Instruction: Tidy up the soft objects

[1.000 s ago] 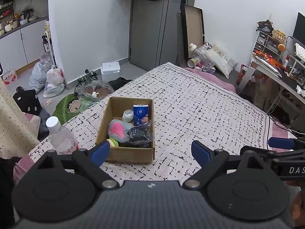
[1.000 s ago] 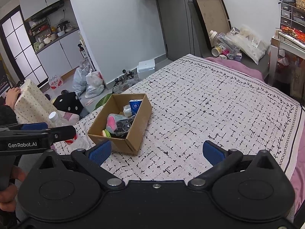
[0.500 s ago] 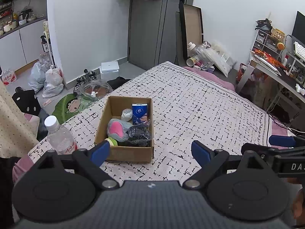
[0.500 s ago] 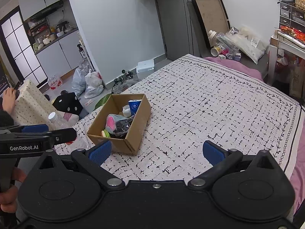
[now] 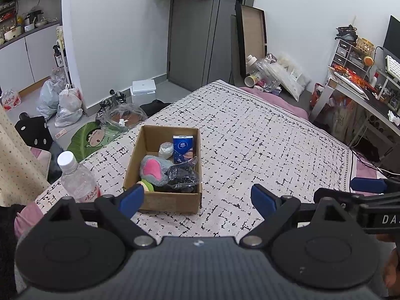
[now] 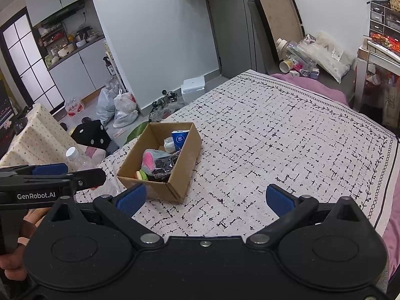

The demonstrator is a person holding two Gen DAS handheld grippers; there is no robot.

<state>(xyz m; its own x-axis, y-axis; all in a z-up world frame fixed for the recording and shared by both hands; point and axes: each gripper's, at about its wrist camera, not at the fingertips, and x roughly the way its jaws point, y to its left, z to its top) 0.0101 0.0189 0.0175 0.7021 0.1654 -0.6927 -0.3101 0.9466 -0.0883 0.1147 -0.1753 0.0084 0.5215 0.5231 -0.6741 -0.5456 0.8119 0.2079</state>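
Note:
A cardboard box point(image 5: 150, 135) point(image 6: 185, 165) stands on the patterned bed cover. In it lie a grey and pink plush point(image 5: 153, 170) point(image 6: 150, 158), a black item in clear wrap point(image 5: 183, 177) point(image 6: 163, 167), a blue tissue pack point(image 5: 183, 147) point(image 6: 178, 138), a white ball point(image 5: 166, 148) and a yellow-green piece point(image 5: 147, 185). My left gripper point(image 5: 197, 198) is open and empty, just in front of the box. My right gripper point(image 6: 205, 198) is open and empty, in front and to the right of the box.
A clear water bottle point(image 5: 75, 177) point(image 6: 75, 157) stands at the bed's left edge beside the box. The bed cover point(image 5: 262, 145) stretches to the right. A desk point(image 5: 362, 95) stands at the right; bags point(image 5: 62, 105) and clutter lie on the floor at the left.
Both views have shifted only slightly. Both grippers stay open and empty; the box contents have not moved.

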